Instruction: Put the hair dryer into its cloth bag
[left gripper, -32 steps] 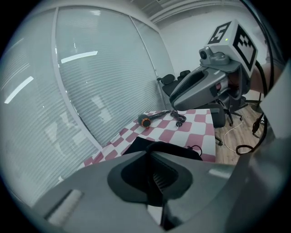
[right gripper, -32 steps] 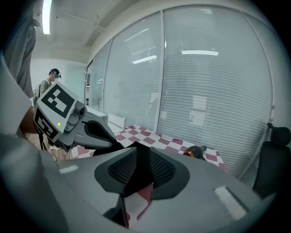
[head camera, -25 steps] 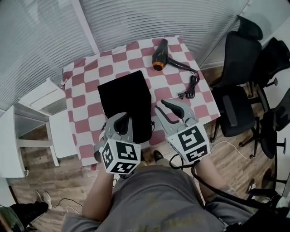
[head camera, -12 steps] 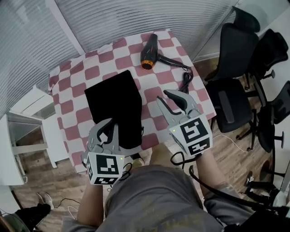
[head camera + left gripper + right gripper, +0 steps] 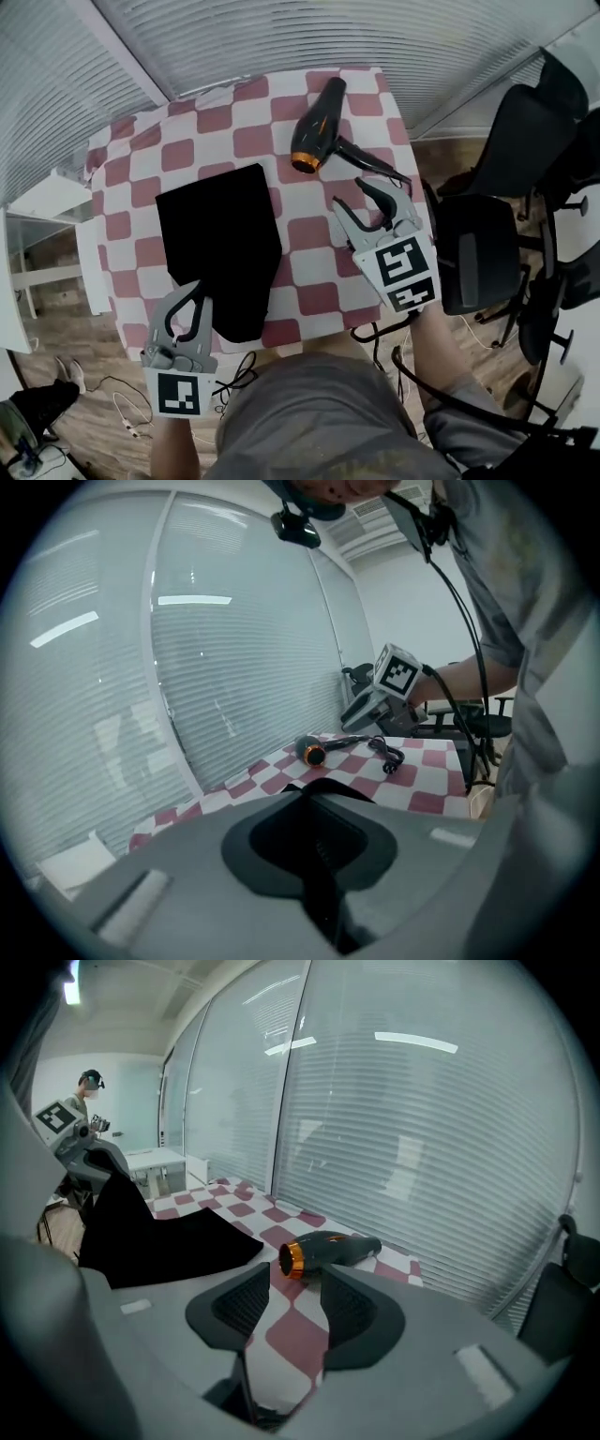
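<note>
Head view — bag (image 5: 220,234) at table (image 5: 314,272) edge

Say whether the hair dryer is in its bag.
Out: the hair dryer lies on the checkered tablecloth, apart from the black cloth bag.

Reached out toward 12 o'clock with right tongs (image 5: 349,194), now near dryer (image 5: 315,126); opened jaws wider, nothing between. Drew left tongs (image 5: 190,293) toward 7 o'clock, pinching bag (image 5: 220,225) corner.

On the table: one of each, plus two grippers

One dryer (image 5: 314,127), one bag (image 5: 220,234), one checked table (image 5: 309,267), a left gripper (image 5: 192,291) and a right gripper (image 5: 348,192), at least two chairs (image 5: 478,253).
</note>
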Demonstrator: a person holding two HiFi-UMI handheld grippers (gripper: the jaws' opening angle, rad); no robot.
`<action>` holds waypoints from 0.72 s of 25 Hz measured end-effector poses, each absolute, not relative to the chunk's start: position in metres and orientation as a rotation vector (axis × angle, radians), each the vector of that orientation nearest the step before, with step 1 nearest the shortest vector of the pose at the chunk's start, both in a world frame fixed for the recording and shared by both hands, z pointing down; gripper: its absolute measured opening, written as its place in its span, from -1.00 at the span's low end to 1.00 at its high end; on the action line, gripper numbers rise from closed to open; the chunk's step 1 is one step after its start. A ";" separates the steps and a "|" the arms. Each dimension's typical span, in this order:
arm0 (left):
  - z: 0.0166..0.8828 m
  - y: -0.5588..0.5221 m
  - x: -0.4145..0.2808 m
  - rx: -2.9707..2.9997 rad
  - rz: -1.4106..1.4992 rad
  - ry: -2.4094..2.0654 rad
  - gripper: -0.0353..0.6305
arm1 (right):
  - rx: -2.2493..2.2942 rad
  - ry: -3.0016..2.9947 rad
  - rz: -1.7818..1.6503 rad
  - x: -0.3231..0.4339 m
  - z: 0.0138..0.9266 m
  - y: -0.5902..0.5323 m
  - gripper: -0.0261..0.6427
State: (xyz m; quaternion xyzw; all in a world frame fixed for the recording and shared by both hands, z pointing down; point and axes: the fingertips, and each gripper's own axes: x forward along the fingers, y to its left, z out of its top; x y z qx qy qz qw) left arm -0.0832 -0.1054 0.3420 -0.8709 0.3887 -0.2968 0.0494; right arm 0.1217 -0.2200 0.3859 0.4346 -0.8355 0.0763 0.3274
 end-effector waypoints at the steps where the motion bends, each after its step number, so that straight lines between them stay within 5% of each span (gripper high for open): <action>1: 0.345 -0.107 -0.084 -2.668 -0.917 1.197 -0.86 | 1.122 -2.181 0.189 0.126 0.391 -0.231 -0.32; 6: 0.359 -0.111 -0.091 -2.695 -1.017 1.303 -0.86 | 1.013 -2.119 0.167 0.143 0.429 -0.274 -0.16; 18: 0.372 -0.116 -0.098 -2.686 -1.089 1.502 -0.86 | 0.830 -2.029 0.155 0.159 0.499 -0.319 -0.14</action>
